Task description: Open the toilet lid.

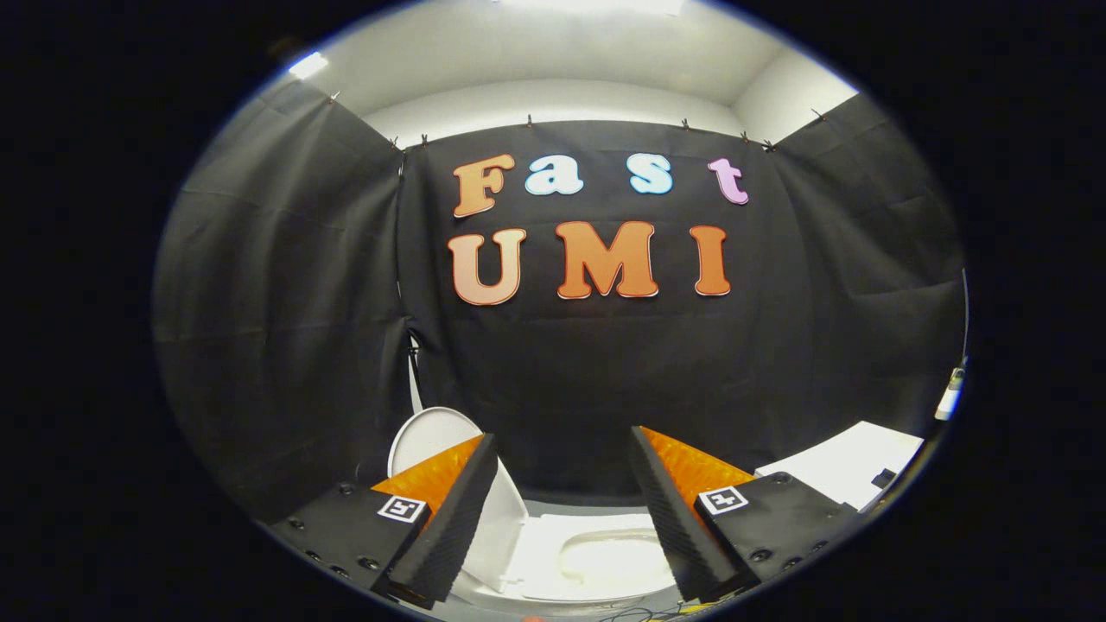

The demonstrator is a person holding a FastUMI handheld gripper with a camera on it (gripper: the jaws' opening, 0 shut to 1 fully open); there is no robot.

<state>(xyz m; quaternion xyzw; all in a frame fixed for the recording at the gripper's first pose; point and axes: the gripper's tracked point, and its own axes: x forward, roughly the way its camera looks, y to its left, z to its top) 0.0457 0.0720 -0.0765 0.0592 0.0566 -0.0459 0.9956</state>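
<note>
lid (436,449) is already up, standing to the left beyond the left finger, bowl (605,553) exposed below and between the fingers. gripper (562,518) is spread wide, holding nothing, well above the toilet. looks like the opening step is done; next move, if any, just needs a clean pull-away without clipping the lid. white box (851,466) sits off right.

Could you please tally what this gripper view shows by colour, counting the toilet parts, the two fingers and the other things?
White: 4 – toilet lid, raised upright behind the left finger; toilet seat and bowl, between the open fingers; flat white surface beyond the right finger.
Black and orange: 2 – the fingers, holding nothing.
Black: 1 – cloth wall.
Total: 7
</note>
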